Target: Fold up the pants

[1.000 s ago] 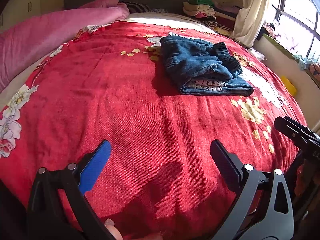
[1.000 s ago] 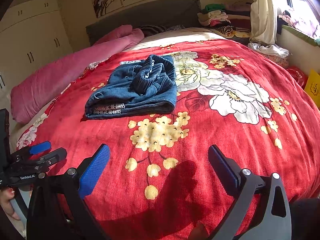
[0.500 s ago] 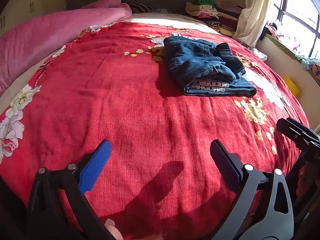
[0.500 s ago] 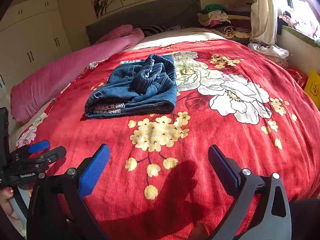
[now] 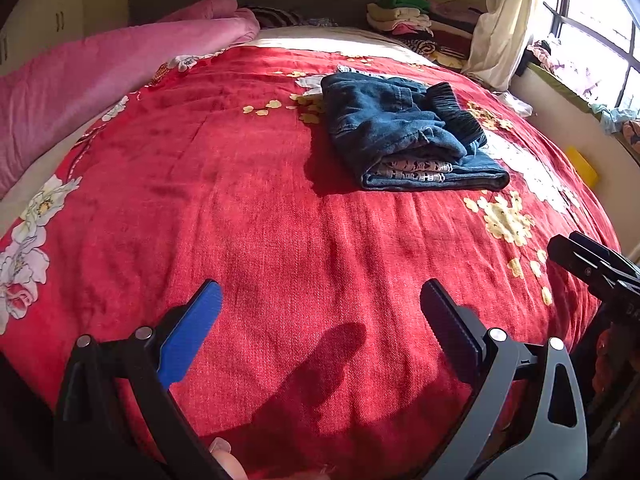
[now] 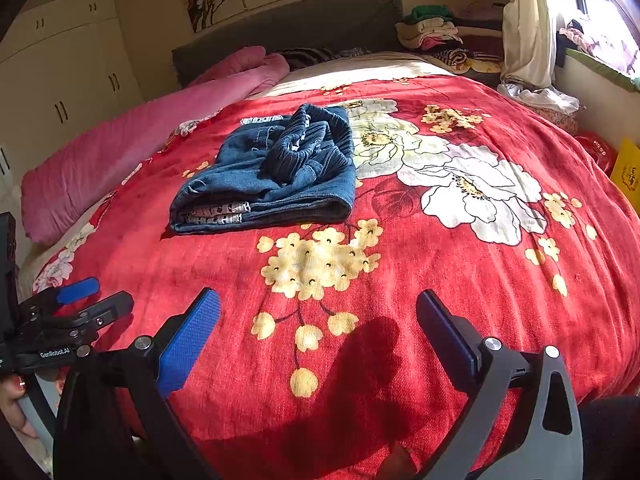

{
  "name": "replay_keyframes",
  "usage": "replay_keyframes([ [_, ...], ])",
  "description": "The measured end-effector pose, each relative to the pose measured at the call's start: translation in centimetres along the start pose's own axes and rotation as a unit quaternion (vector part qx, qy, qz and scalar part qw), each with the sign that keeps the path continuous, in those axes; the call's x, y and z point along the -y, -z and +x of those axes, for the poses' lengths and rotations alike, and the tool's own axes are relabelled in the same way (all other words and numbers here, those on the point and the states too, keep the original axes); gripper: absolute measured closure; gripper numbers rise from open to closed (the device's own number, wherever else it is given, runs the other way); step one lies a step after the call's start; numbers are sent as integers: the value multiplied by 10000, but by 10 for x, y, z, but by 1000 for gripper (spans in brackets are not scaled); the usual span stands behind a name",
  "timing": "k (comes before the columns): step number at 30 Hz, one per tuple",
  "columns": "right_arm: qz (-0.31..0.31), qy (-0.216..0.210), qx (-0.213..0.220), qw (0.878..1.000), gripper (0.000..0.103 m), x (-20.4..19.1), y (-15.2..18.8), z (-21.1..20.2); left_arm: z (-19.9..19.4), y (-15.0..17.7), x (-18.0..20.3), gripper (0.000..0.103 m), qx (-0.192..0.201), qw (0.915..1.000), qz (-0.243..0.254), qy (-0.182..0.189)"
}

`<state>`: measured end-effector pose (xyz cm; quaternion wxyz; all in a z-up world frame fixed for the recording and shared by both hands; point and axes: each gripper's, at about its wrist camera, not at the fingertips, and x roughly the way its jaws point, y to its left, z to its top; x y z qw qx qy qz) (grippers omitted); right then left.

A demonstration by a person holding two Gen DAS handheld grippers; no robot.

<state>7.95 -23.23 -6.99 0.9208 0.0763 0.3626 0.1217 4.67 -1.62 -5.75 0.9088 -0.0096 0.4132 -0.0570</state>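
blue denim pants (image 5: 404, 136) (image 6: 268, 176), folded into a compact, roughly rectangular bundle. lying flat on the red flowered blanket (image 5: 240, 220) (image 6: 400, 280), towards its far half. dark ribbed elastic waistband bunched and twisted on top. patterned lining peeking from the layered open edge nearest the cameras. thick fold on the right.

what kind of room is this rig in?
A home bedroom, most likely: a bed under a red floral blanket with a grey headboard, white wardrobes along the wall, and stacks of folded clothes by the curtained window. Folded pants lie on the bed.
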Motion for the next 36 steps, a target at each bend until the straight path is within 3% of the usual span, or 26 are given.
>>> replay_keyframes([
  [21,58,103,-11,9999,5,6,0,0,-3,-7,2,10,3,9998,-43,-172],
  [27,224,220,-65,9995,5,31,-21,-9,-19,-26,-33,10,435,9972,-594,-91],
  [31,308,276,-89,9991,5,92,-71,-21,7,-68,-84,10,-56,9930,-835,-833],
  [36,-3,1430,-696,9873,5,198,-118,8,84,-111,-184,10,-1015,9679,-1436,-1798],
])
